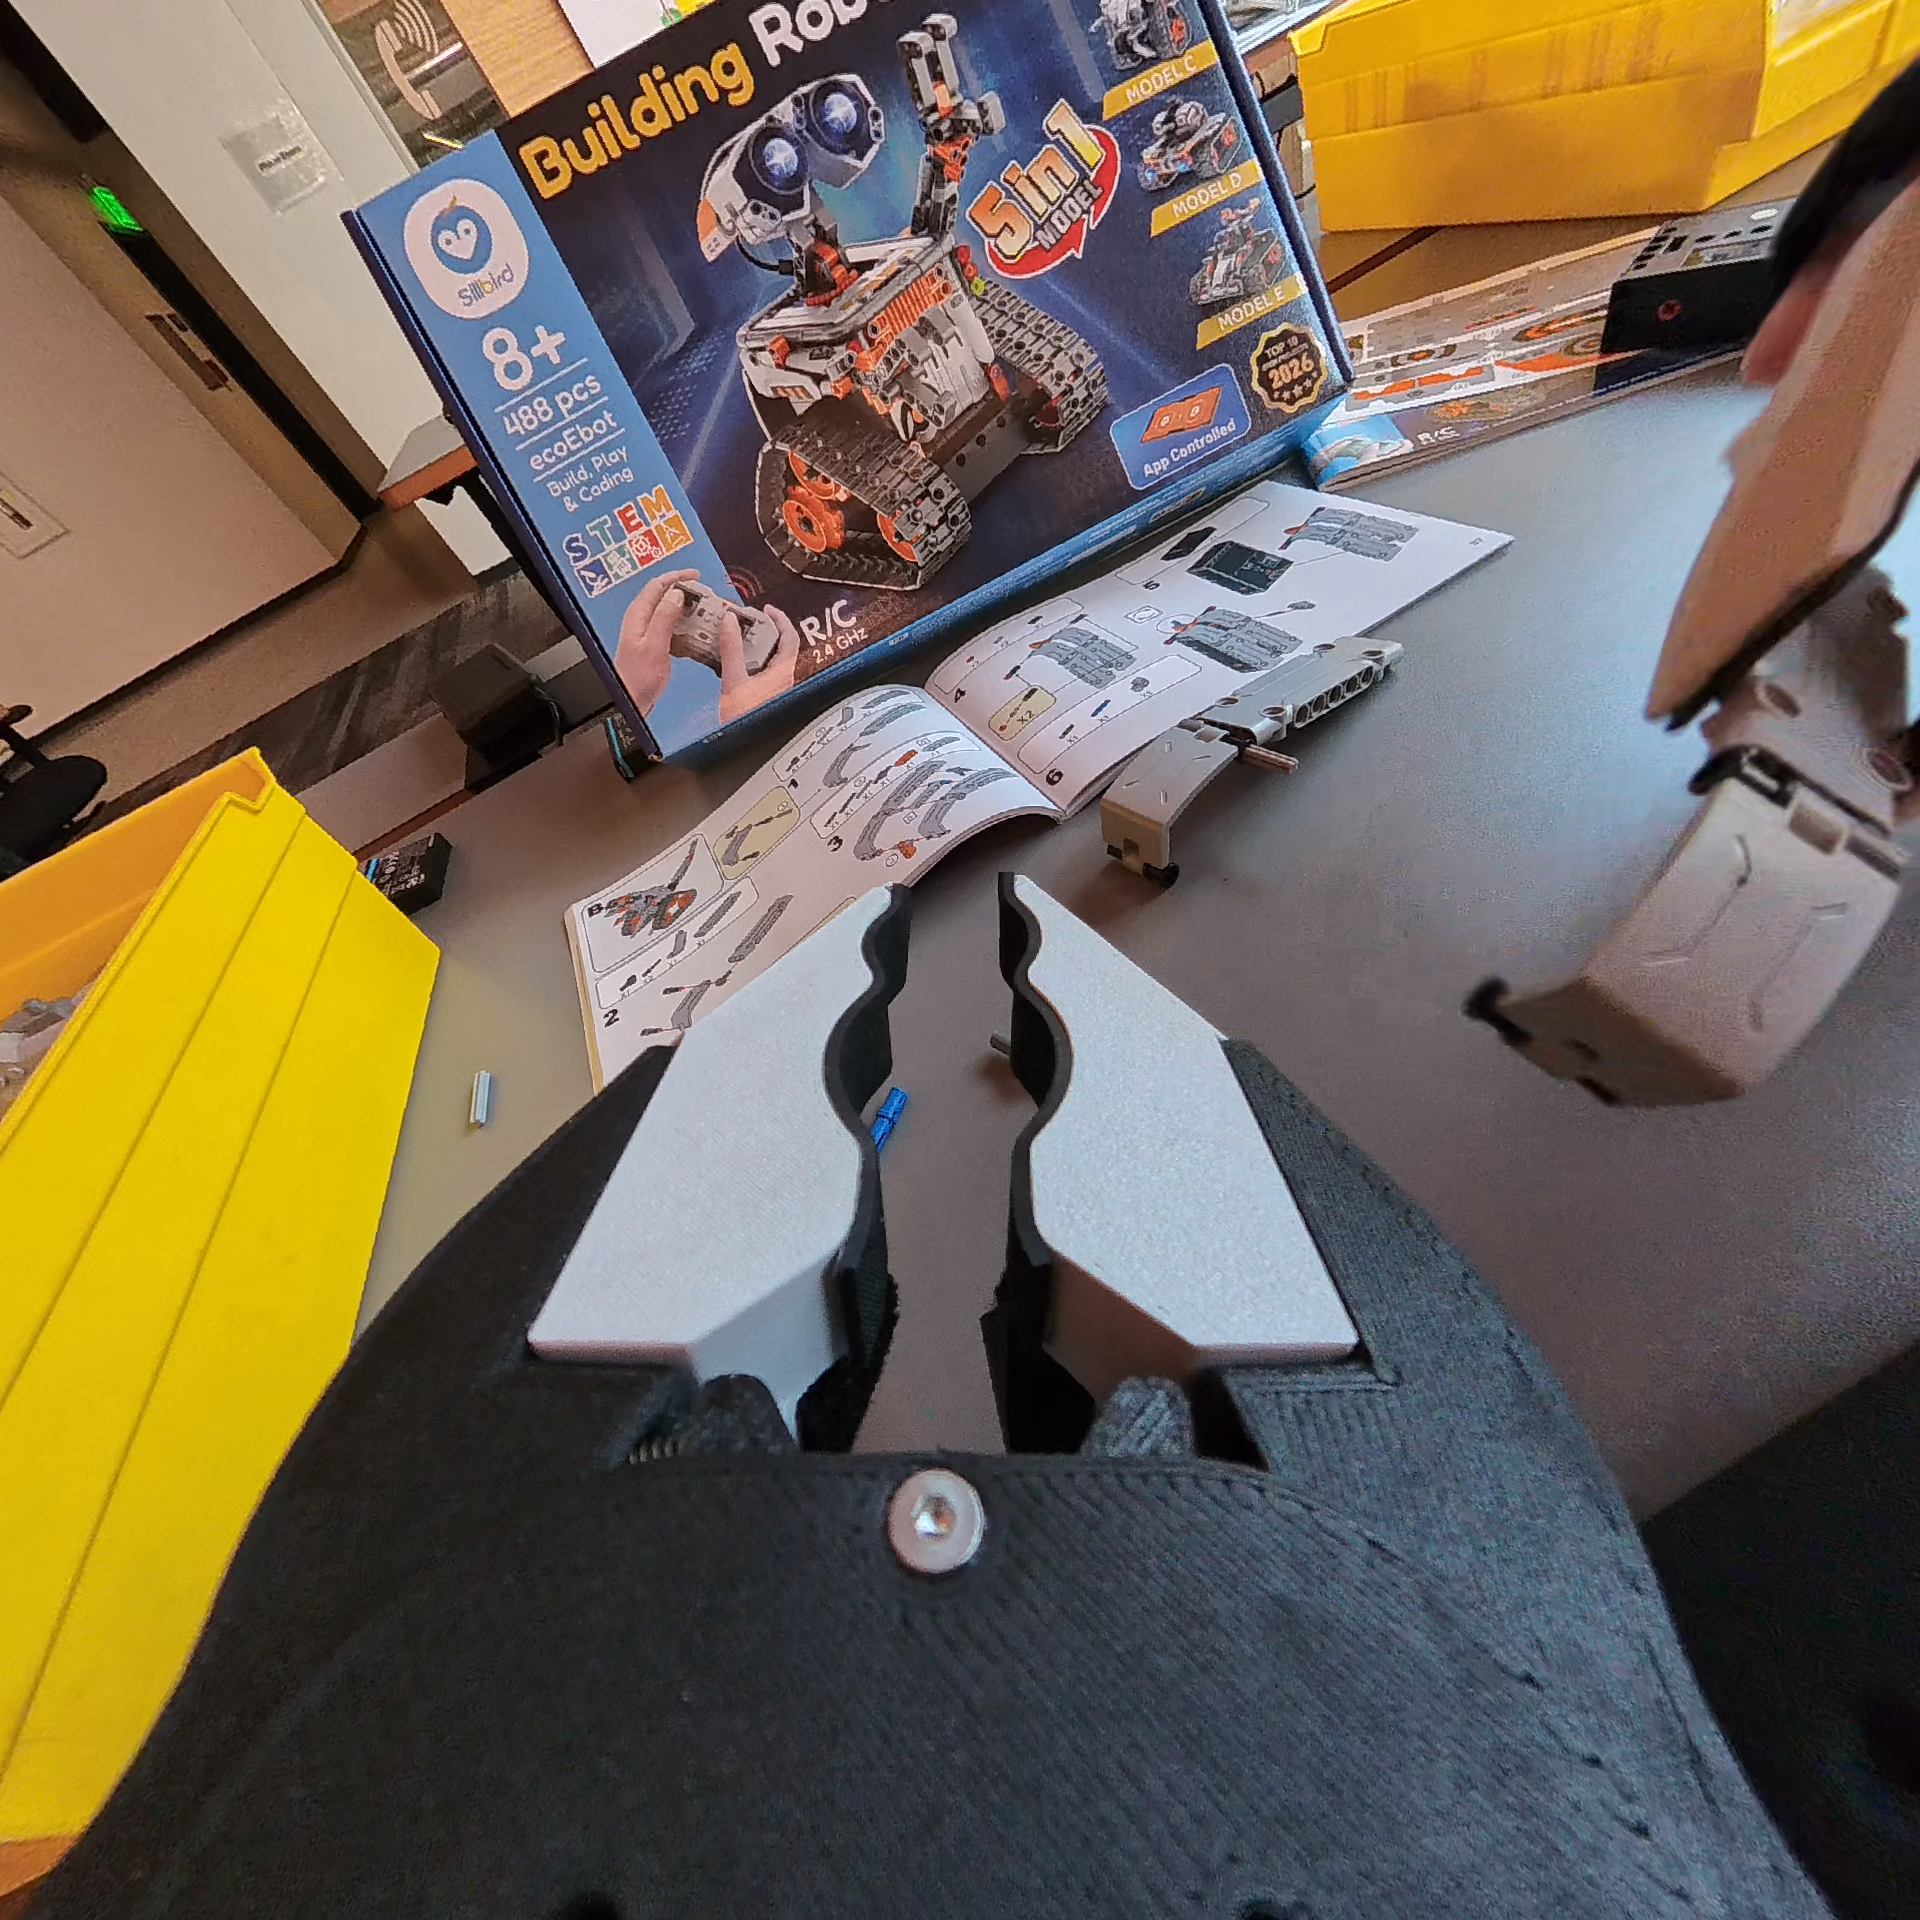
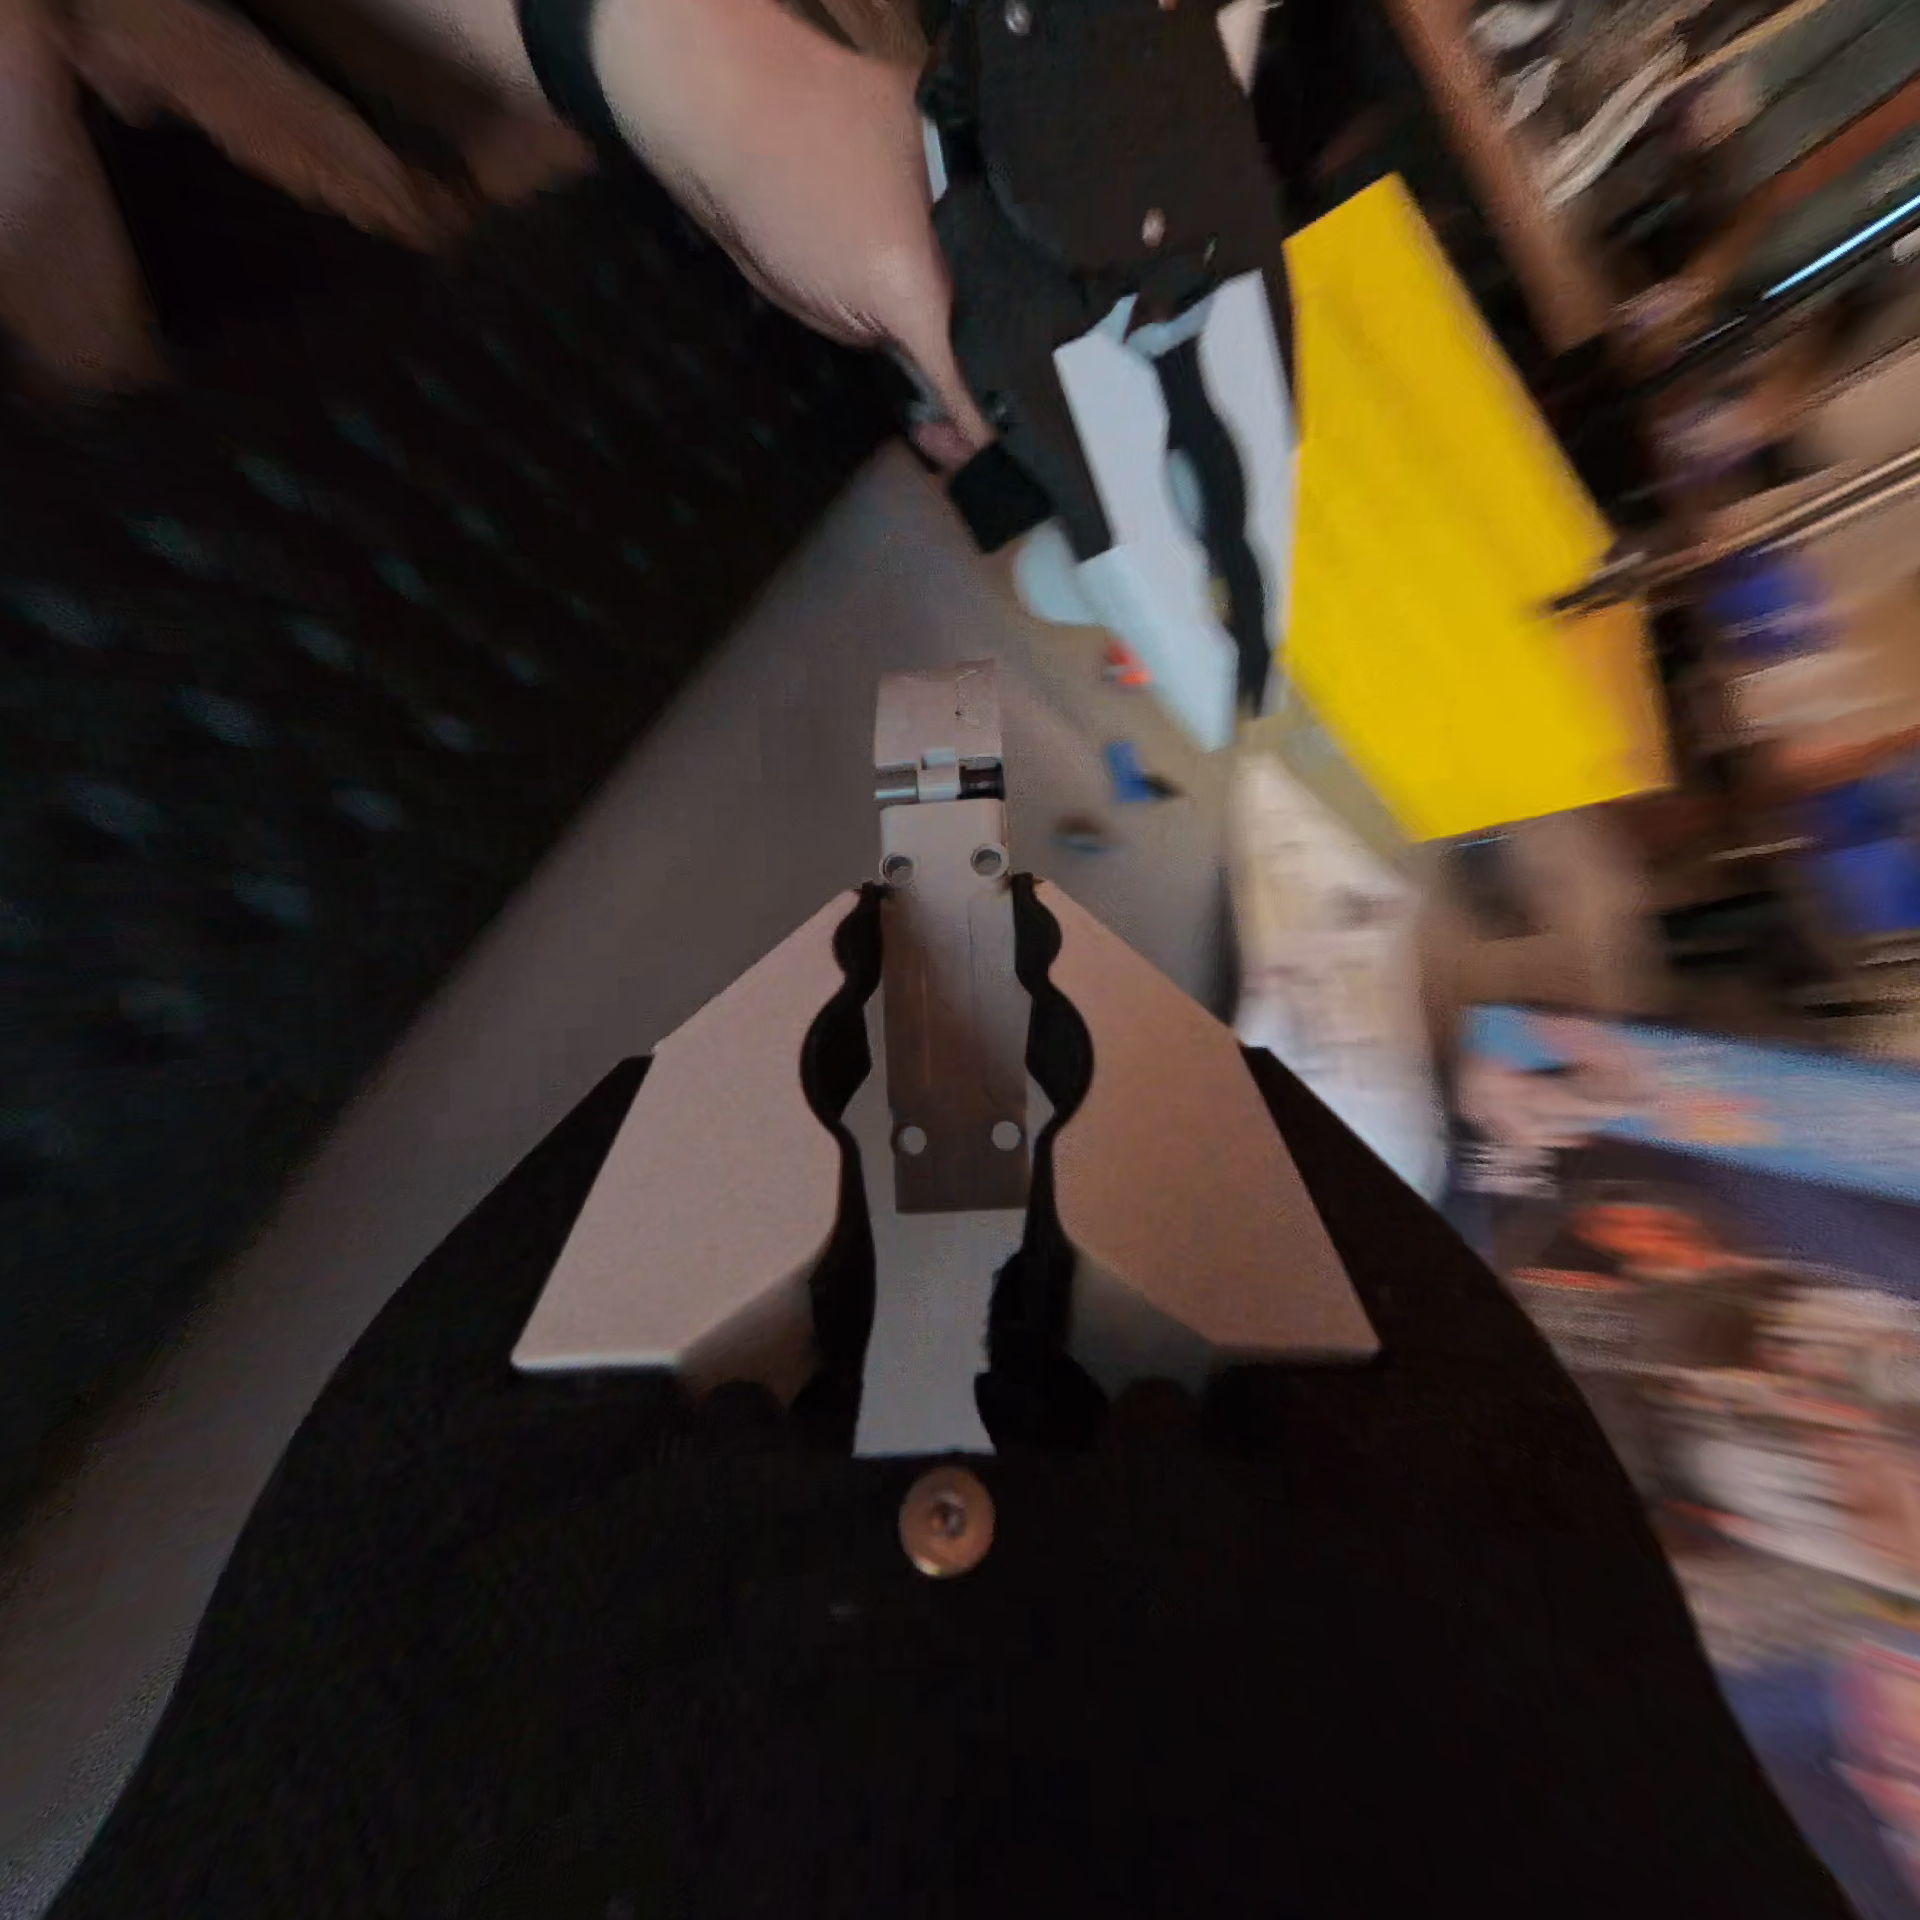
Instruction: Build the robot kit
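My left gripper (image 1: 951,894) is open and empty, low over the grey table (image 1: 1351,1039). A small blue pin (image 1: 888,1112) and a short grey pin (image 1: 997,1039) lie on the table under its fingers. My right gripper (image 2: 945,885) is shut on a grey hinged panel assembly (image 2: 951,987) that sticks out past its fingertips. In the left wrist view the right gripper (image 1: 1725,748) holds that assembly (image 1: 1714,956) in the air at the right. The right wrist view is blurred and shows the left gripper (image 2: 1236,696) ahead, held by a hand (image 2: 790,177).
An open instruction booklet (image 1: 935,769) lies ahead, with a toy robot box (image 1: 831,364) standing behind it. A second grey beam-and-panel assembly (image 1: 1226,748) lies by the booklet. A yellow bin (image 1: 156,1195) stands at the left, with more bins (image 1: 1507,114) at the back right. A small pale blue part (image 1: 480,1096) lies near the bin. The gap from one gripper's tips to the other's is roughly 12 cm.
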